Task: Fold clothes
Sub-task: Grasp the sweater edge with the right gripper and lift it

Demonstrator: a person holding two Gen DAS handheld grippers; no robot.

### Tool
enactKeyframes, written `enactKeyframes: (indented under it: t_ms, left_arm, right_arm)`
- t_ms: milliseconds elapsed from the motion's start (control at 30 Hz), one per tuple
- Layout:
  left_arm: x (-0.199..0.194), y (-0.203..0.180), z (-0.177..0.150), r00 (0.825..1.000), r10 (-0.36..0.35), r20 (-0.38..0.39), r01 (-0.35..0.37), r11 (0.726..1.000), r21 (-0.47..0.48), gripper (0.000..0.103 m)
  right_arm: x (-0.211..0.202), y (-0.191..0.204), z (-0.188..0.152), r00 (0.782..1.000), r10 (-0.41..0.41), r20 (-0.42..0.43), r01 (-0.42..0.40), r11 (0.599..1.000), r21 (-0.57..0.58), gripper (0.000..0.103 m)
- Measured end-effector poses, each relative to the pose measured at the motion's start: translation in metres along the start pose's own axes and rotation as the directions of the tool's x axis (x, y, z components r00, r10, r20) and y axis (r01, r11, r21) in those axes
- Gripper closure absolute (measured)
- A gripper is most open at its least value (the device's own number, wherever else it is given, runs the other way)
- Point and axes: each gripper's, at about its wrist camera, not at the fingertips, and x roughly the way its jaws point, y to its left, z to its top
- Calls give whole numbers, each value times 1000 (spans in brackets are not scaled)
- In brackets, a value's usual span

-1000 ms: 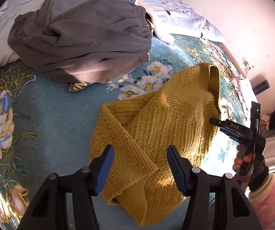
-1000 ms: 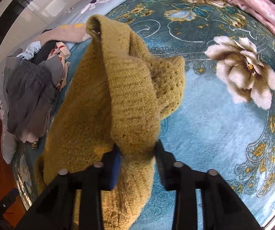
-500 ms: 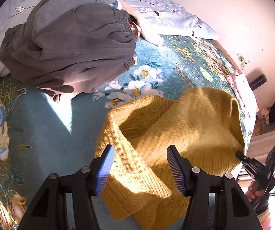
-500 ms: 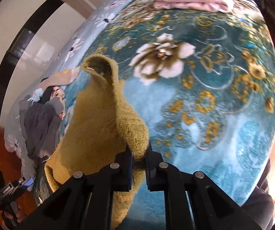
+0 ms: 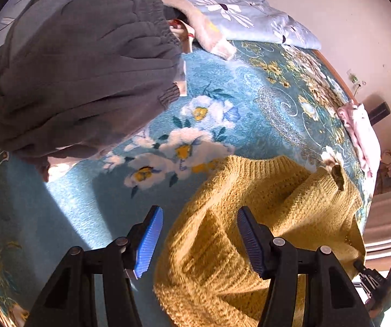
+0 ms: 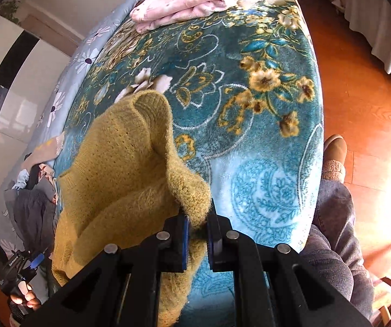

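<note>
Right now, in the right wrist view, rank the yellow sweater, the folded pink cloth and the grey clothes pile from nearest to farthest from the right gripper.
1. Yellow sweater: pinched in the right gripper, draping left.
2. Grey clothes pile: far left, beyond the sweater, on the bed's other side.
3. Folded pink cloth: top of the view, at the blanket's far end.

Both grippers: black angular frames, silver round screws, ribbed blue pads (image 5: 149,241); grey trousers (image 6: 334,234) and tan fuzzy slipper (image 6: 334,155) worn
</note>
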Motion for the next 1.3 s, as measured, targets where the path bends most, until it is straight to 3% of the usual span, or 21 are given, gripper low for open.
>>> enactKeyframes:
  t_ms: [200, 333, 400, 433, 467, 600, 667, 733, 800, 867, 933, 1033, 1100, 1167, 1300]
  left_arm:
    - [60, -5, 18, 993, 17, -113, -16, 1000, 3, 42]
    - [84, -10, 25, 988, -11, -151, 7, 1000, -26, 44]
    - [88, -14, 27, 988, -29, -151, 24, 999, -35, 54]
    - [90, -18, 27, 988, -37, -148, 34, 999, -24, 79]
    - [91, -22, 28, 989, -21, -148, 21, 1000, -2, 91]
    - [83, -40, 32, 993, 2, -119, 5, 998, 63, 94]
    - [61, -45, 44, 998, -38, -54, 41, 998, 53, 95]
    - [21, -51, 60, 992, -111, 57, 107, 992, 65, 95]
    - [-28, -53, 69, 968, -174, 183, 155, 981, 114, 95]
    - [-77, -55, 77, 923, -239, 302, 194, 966, 170, 95]
    - [-93, -52, 81, 912, -191, 362, 129, 973, 189, 95]
    - [-52, -32, 96, 958, -83, 274, 53, 992, 115, 95]
    - [-5, -15, 102, 987, -71, 147, 70, 997, 12, 95]
    - [32, -3, 100, 996, -74, 59, 78, 994, -76, 95]
    - [56, -3, 91, 997, -79, -4, 78, 987, -138, 91]
  right_arm:
    - [-2, -7, -4, 1000, 2, -2, -2, 1000, -2, 93]
    - [-2, -2, -1, 1000, 11, -9, -11, 1000, -6, 92]
    - [-4, 2, 0, 1000, 14, -7, -14, 1000, -19, 92]
    - [-6, 3, 0, 1000, 15, -5, -15, 1000, -25, 92]
    - [-6, 4, 0, 1000, 15, -6, -16, 1000, -27, 92]
    - [-7, 10, 6, 1000, 20, -15, -21, 1000, -18, 92]
    - [-11, 21, 14, 999, 41, -4, -41, 999, -33, 92]
    - [-25, 40, 25, 997, 71, 40, -67, 994, -89, 92]
    - [-50, 61, 33, 984, 137, 113, -118, 980, -162, 93]
    - [-76, 76, 37, 962, 194, 191, -148, 961, -232, 93]
    - [-85, 81, 43, 957, 183, 227, -121, 958, -261, 93]
    - [-55, 67, 55, 978, 121, 170, -86, 976, -199, 92]
    - [-27, 56, 59, 992, 70, 104, -53, 986, -159, 92]
    - [-6, 51, 59, 998, 24, 63, -14, 987, -158, 92]
    - [6, 48, 56, 999, 18, 29, -14, 991, -132, 92]
